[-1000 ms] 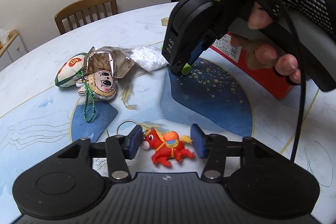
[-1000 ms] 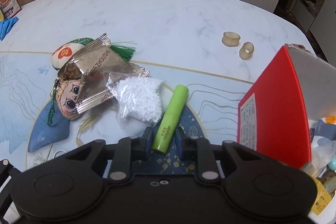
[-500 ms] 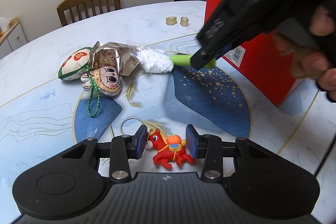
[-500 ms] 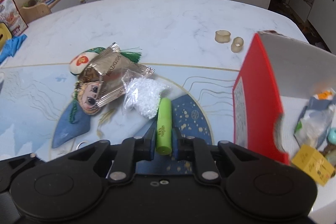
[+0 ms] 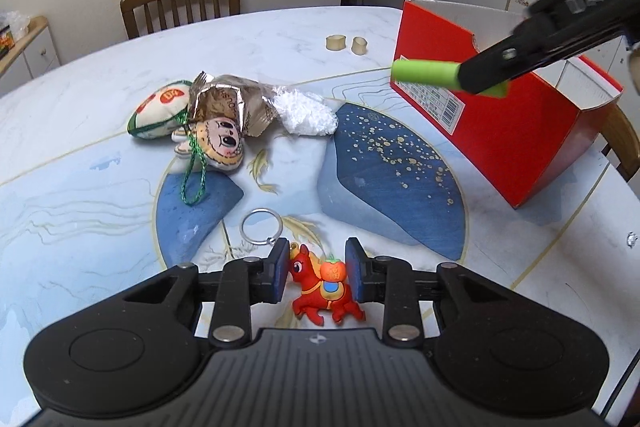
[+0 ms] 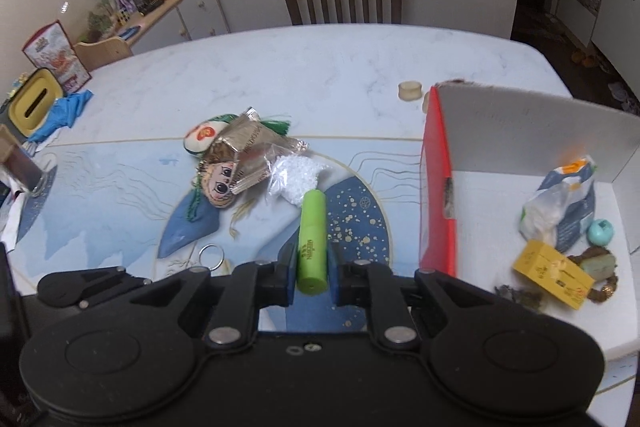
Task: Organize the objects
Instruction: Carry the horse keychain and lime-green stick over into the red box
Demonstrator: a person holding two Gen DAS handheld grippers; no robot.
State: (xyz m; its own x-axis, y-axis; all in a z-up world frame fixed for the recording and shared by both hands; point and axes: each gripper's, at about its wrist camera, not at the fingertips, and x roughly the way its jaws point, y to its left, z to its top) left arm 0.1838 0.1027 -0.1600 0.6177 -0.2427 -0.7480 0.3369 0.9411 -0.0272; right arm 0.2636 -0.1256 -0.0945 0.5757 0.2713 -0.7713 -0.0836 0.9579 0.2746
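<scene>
Left tongs pinch red horse; red box stands near.

Two fisheye wrist views angle downward over a marble-patterned table. The left looks from low and close, with the open red cardboard box to its right. The right looks from higher, into that box. Both share the table's centre.
</scene>
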